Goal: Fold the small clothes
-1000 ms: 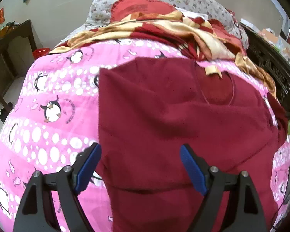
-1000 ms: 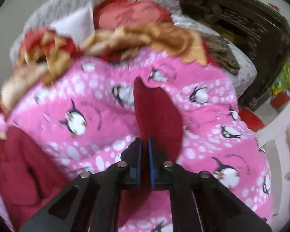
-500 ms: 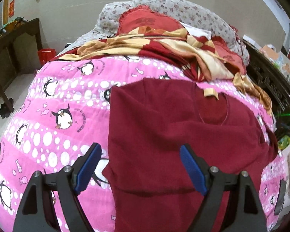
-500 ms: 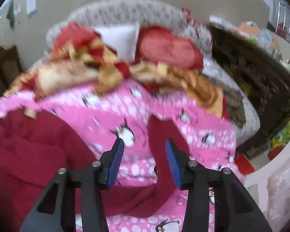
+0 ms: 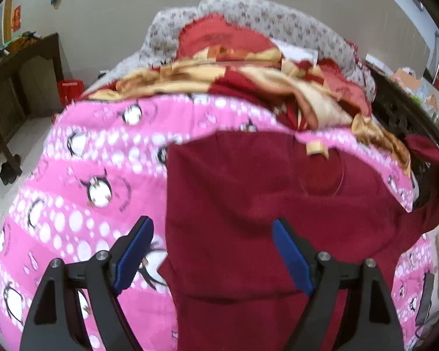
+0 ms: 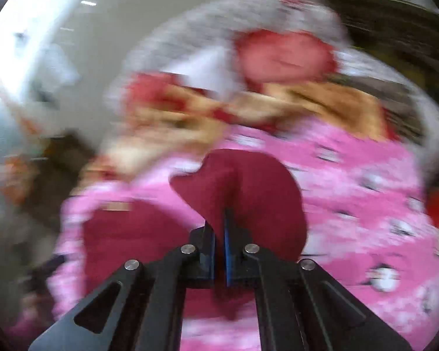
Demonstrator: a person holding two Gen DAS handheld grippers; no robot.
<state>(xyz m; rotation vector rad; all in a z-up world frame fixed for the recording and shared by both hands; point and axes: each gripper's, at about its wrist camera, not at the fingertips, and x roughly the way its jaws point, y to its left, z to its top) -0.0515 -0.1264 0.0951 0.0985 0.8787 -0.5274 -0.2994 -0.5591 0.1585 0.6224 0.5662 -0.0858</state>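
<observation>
A dark red shirt point(image 5: 248, 210) lies spread on the pink penguin quilt point(image 5: 82, 181), collar and tan label toward the far side. My left gripper point(image 5: 212, 248) hovers open above the shirt's near left part, with nothing between its blue pads. In the blurred right wrist view, my right gripper point(image 6: 219, 228) is shut on the shirt's sleeve point(image 6: 243, 184), which rises from the pads in a rounded flap above the quilt point(image 6: 365, 204). The shirt's body point(image 6: 125, 234) lies to the left. The lifted sleeve also shows at the far right of the left wrist view point(image 5: 424, 152).
A crumpled red-and-gold blanket point(image 5: 248, 79) and a red pillow point(image 5: 219, 38) lie at the head of the bed against a floral bolster. A dark wooden table point(image 5: 17, 82) stands at left with a red bin point(image 5: 70, 87) beside it. Dark carved furniture point(image 5: 401, 117) borders the right side.
My right gripper opened over the sleeve, then shut on it and lifted it off the quilt while tilting upward. My left gripper rose a little and stayed open.
</observation>
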